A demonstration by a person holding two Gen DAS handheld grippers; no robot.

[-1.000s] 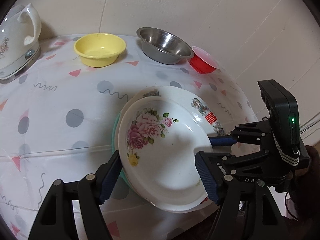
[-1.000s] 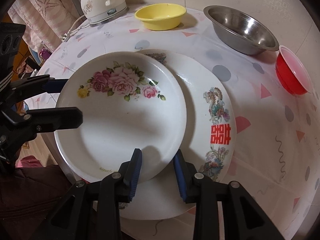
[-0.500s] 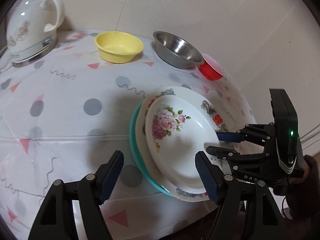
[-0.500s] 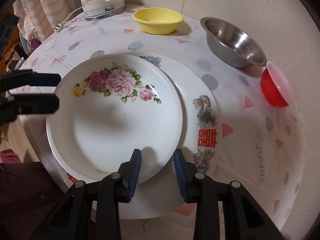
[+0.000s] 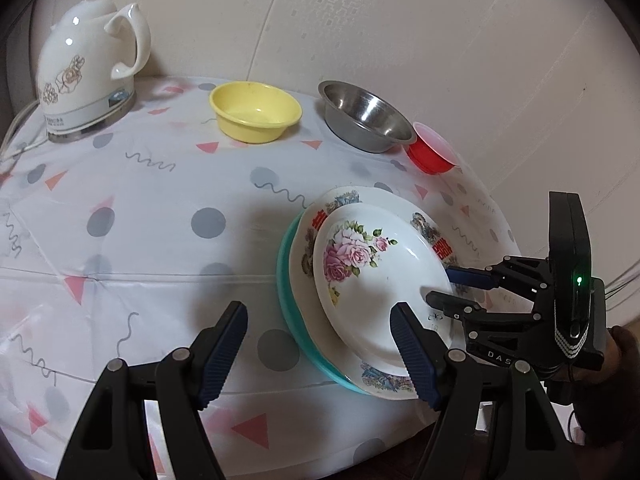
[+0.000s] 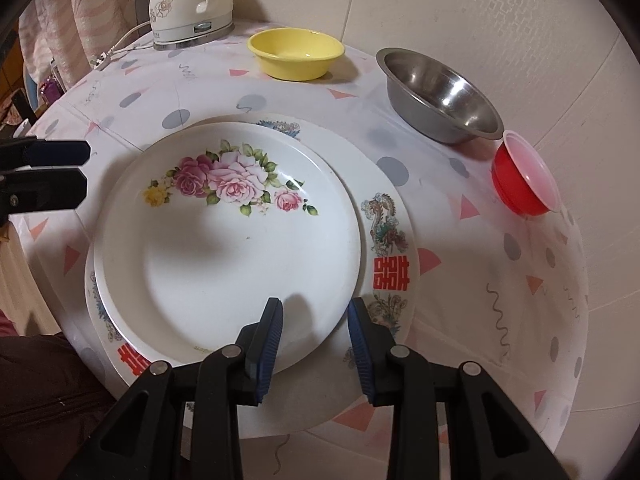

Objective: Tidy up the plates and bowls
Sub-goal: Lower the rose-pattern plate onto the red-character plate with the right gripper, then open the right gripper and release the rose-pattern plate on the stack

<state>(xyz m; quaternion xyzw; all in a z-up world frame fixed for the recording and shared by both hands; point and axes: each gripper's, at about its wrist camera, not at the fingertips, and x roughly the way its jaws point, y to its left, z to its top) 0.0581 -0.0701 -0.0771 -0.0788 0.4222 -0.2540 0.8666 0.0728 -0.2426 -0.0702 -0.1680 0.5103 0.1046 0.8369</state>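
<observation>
Pulled back since a second ago: left gripper (image 5: 320, 348), wide, empty. Right gripper (image 6: 314, 334) part-open astride rose plate (image 6: 240, 248), stacked. Bowls unstacked: yellow bowl (image 6: 296, 53), steel bowl (image 6: 438, 94), red bowl (image 6: 520, 184).

The right gripper (image 6: 314, 322) is at the near rim of the rose plate (image 6: 228, 248), with its jaws apart and nothing between them. The rose plate lies on a bigger plate with red characters (image 6: 390, 274). The left gripper (image 6: 76, 172) is seen at the left edge, just beside the rose plate; its two fingers look near each other. At the far side of the table (image 6: 500, 300) stand a kettle (image 6: 190, 4), a yellow bowl (image 6: 296, 54), a steel bowl (image 6: 438, 94) and a red bowl (image 6: 520, 184).
</observation>
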